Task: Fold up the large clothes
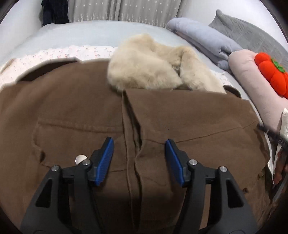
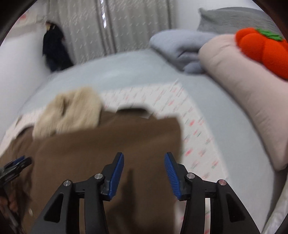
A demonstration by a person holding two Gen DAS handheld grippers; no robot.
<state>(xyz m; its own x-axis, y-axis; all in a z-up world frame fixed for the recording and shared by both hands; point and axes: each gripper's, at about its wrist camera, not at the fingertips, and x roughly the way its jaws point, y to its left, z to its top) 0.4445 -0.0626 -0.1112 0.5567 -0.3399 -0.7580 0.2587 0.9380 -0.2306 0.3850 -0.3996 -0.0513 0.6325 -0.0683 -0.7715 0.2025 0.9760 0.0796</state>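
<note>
A bed (image 1: 75,36) in pale blue sheeting fills the room, grey curtains (image 1: 117,10) hanging behind it and a floral mat (image 2: 194,136) spread under the work. At the upper left of both views a dark garment (image 1: 55,12) hangs by the wall. Centre frame lies the brown coat (image 1: 72,111), spread flat across the mat, its cream fur collar (image 1: 149,68) bunched at the far end. The left gripper (image 1: 139,158) hovers over the coat's front seam, jaws spread, nothing between the blue pads. Moving right, the right gripper (image 2: 144,172) sits above the coat's right edge, blurred by motion, claw also parted and empty. At far right, a folded grey blanket (image 1: 207,41), a pink bolster (image 1: 252,75) and an orange pumpkin plush (image 1: 270,72) line the bed.

To fold well from here, I'd say both claws should pinch the near hem at matching points, then carry it evenly towards the collar, keeping the cloth taut so no crease sets in.
</note>
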